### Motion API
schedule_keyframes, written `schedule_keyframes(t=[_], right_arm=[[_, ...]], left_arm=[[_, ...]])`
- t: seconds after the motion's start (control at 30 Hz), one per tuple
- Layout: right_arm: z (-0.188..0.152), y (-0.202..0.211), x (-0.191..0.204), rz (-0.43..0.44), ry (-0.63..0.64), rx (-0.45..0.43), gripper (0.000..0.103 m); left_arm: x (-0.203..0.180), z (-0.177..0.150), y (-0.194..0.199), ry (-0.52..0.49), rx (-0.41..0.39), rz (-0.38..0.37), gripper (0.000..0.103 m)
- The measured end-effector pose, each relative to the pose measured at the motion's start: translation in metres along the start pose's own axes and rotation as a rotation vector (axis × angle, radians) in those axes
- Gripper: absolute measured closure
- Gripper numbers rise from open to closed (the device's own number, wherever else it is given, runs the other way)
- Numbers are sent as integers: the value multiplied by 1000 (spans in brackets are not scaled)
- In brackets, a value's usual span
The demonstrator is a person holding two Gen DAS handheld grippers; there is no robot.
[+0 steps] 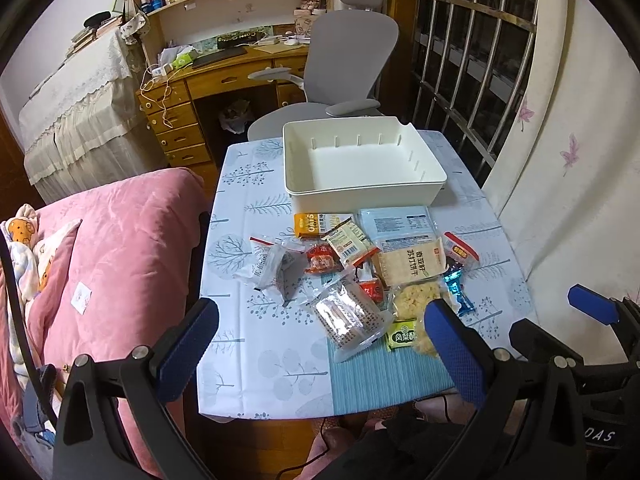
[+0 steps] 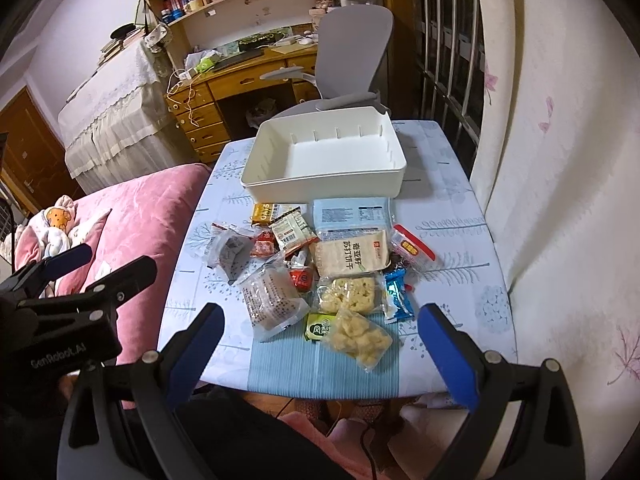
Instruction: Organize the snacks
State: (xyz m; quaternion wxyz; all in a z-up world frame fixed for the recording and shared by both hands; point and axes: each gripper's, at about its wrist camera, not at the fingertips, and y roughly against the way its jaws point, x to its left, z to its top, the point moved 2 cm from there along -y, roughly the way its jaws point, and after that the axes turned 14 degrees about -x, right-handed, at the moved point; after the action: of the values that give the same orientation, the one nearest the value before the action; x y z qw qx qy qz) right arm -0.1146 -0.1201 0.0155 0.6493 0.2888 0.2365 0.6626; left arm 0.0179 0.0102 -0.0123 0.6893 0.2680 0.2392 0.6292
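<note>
An empty white bin (image 1: 362, 190) (image 2: 320, 184) stands at the far side of a small table with a tree-print cloth (image 1: 256, 344) (image 2: 452, 216). Several wrapped snacks lie in a loose pile in front of it: a large cracker pack (image 1: 410, 264) (image 2: 350, 258), a clear wafer pack (image 1: 350, 320) (image 2: 272, 300), a green packet (image 1: 402, 336) (image 2: 318, 326), a blue packet (image 1: 456, 284) (image 2: 396, 292), an orange oats bar (image 1: 310, 225). My left gripper (image 1: 320, 312) is open and empty above the table's near edge. My right gripper (image 2: 320, 316) is open and empty, hovering over the near snacks.
A pink quilted bed (image 1: 112, 256) (image 2: 136, 216) abuts the table's left side. A grey office chair (image 1: 344, 64) and a wooden desk (image 1: 224, 80) stand behind the table. A curtain (image 1: 576, 184) and a barred window (image 1: 472, 52) are on the right.
</note>
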Motion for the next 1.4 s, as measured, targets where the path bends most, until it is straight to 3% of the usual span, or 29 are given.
schedule_keyframes(t=[0.23, 0.63, 1.0, 1.4], right_arm=[[-5, 0, 8, -29, -7, -2, 5], [-32, -6, 13, -155, 17, -62, 6], [-73, -28, 14, -167, 121, -54, 6], [-115, -96, -2, -134, 310, 38, 6]], left_arm=[[14, -5, -2, 0, 28, -23, 1], [35, -25, -34, -40, 121, -77, 1], [20, -59, -85, -50, 305, -99, 1], [1, -87, -170, 24, 509, -56, 1]])
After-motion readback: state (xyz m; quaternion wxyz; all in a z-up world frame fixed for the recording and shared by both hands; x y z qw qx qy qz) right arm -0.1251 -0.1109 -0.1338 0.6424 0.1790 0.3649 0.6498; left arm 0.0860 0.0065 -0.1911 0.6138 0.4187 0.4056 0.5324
